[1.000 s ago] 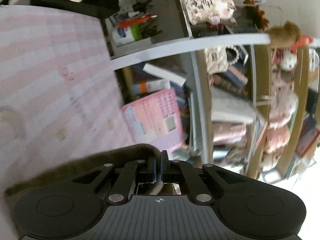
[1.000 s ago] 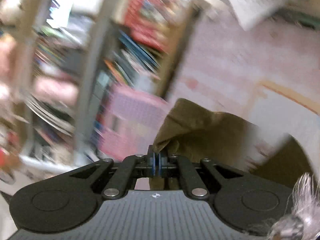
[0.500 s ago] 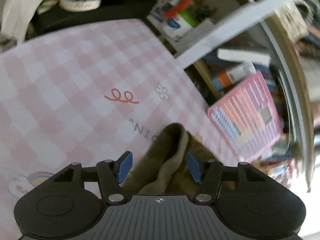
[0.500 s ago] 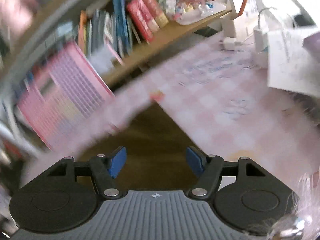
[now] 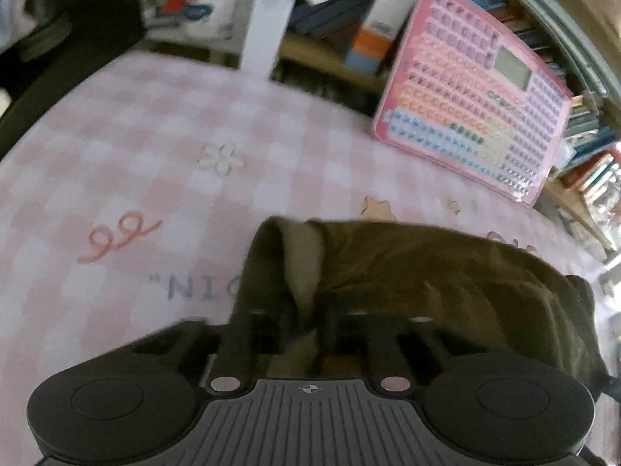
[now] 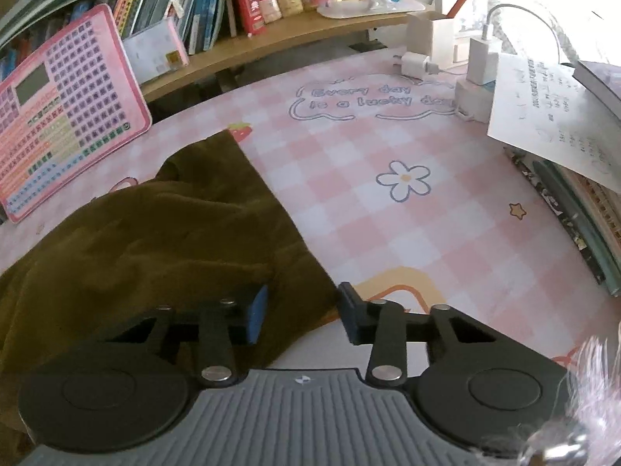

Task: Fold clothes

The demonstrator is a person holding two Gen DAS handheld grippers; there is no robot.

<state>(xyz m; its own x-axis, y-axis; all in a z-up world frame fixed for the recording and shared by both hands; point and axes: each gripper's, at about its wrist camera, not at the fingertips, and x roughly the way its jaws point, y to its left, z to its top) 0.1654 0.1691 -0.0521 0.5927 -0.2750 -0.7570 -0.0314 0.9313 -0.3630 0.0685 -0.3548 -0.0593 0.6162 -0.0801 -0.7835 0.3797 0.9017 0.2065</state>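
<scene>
An olive-brown garment (image 5: 427, 283) lies bunched on the pink checked table mat (image 5: 155, 147). In the left wrist view my left gripper (image 5: 306, 330) sits low over the garment's left end; its fingers are blurred and dark, with a fold of cloth between them. In the right wrist view the garment (image 6: 155, 233) fills the lower left. My right gripper (image 6: 300, 316) is open, its blue-padded fingers (image 6: 256, 314) apart over the garment's right edge, holding nothing.
A pink button toy board (image 5: 473, 124) leans against the bookshelf at the back; it also shows in the right wrist view (image 6: 58, 116). Chargers and a white box (image 6: 446, 54) stand at the far right, with papers and books (image 6: 551, 116) along the right edge.
Both grippers were shut on the garment and held it up a second ago. They opened, the garment dropped onto the mat, and both grippers have lowered toward it.
</scene>
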